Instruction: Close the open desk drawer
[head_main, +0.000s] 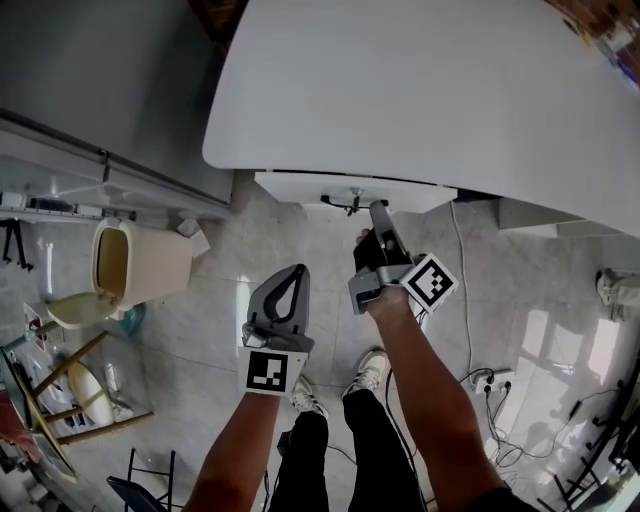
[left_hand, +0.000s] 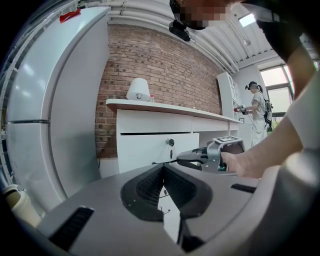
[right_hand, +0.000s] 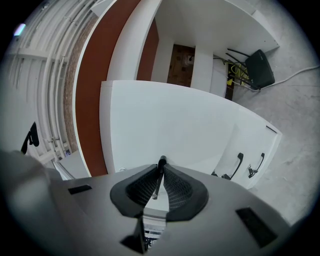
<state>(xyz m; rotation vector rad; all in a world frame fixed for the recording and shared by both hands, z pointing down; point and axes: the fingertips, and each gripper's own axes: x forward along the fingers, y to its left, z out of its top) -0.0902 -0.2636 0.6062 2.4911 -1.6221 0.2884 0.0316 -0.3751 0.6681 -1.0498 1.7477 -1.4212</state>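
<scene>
- White desk (head_main: 420, 90) fills the far side of the head view. The drawer (head_main: 300, 186) sits right under its near edge with its front poking out a bit past the top, so it's not shut all the way.
- The drawer's got a thin black handle (head_main: 345, 205) on the front and a key (left_hand: 170, 142) hanging in the lock close by. Both are easy to spot from the left gripper view.
- Right gripper (head_main: 377, 208) reaches far, straight at the drawer front and roughly level. Its own view shows the fingers clamped on the handle, with the black bar pinched between the pads.
- Left gripper (head_main: 297, 270) hangs nearer the person, left of the right one and well apart from the drawer. Its fingers are pressed together at the tips with nothing in them.
- Grey fridge (head_main: 100, 80) stands left of the desk. A beige bin (head_main: 135, 262) sits near it on the floor, lid flipped open.
- Brick wall (left_hand: 155, 65) runs behind the desk in the left gripper view. Another person (left_hand: 258, 112) stands way off at the far right.
- Pale tiled floor (head_main: 250, 250) is underneath it all. A white cable (head_main: 463, 290) drops from the desk on the right, and a power strip (head_main: 490, 380) lies on the tiles near its lower end.
- The person's two shoes (head_main: 372, 372) are planted on the floor just near of the grippers.
</scene>
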